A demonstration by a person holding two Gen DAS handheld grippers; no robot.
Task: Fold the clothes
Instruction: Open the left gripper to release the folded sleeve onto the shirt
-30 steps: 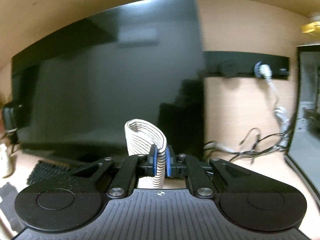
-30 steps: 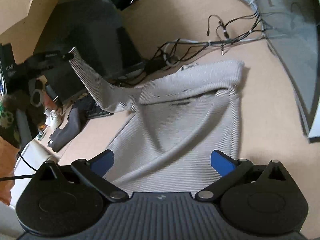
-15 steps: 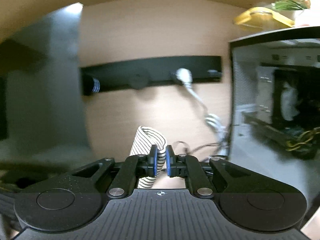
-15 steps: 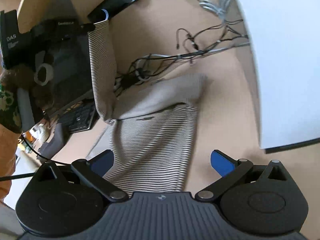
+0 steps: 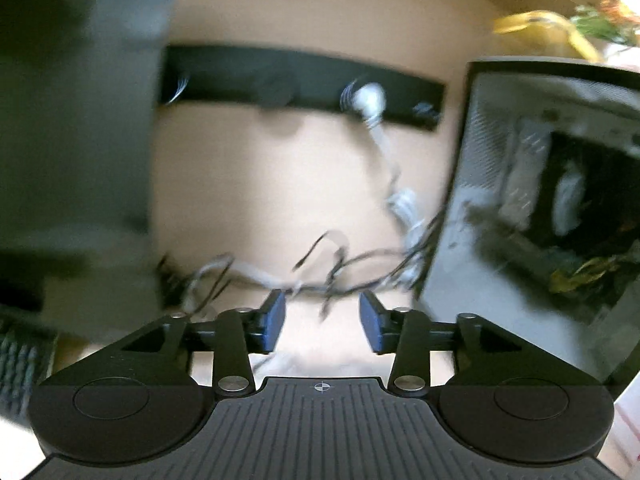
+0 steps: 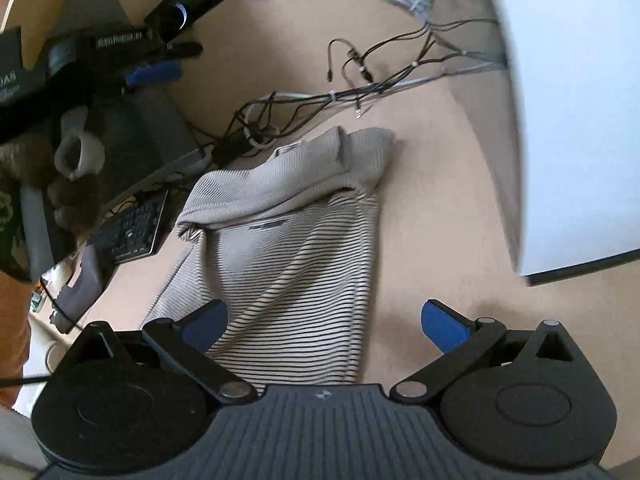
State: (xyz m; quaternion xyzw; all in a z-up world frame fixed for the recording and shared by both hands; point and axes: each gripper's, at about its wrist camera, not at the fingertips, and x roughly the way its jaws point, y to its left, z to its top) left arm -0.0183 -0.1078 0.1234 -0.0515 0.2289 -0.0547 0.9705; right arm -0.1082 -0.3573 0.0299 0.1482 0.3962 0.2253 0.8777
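A beige top with thin dark stripes (image 6: 296, 248) lies on the tan desk, its sleeve folded across the upper part (image 6: 304, 176). My right gripper (image 6: 324, 320) hovers open over the garment's near end, nothing between its blue pads. The left gripper (image 5: 322, 322) has its jaws opening with nothing between them; a blurred pale bit of cloth (image 5: 304, 364) lies below it. From the right wrist view the left gripper (image 6: 160, 68) hangs above the desk at upper left, apart from the cloth.
A tangle of black and white cables (image 6: 360, 84) lies just beyond the garment. A monitor (image 5: 68, 120) stands at the left with a keyboard (image 6: 132, 232) in front. A computer case (image 5: 552, 208) borders the right side; a black bar (image 5: 296, 80) is on the wall.
The left gripper let go of the striped sleeve, which dropped folded across the garment, and swung right and down. The right gripper shifted slightly over the garment.
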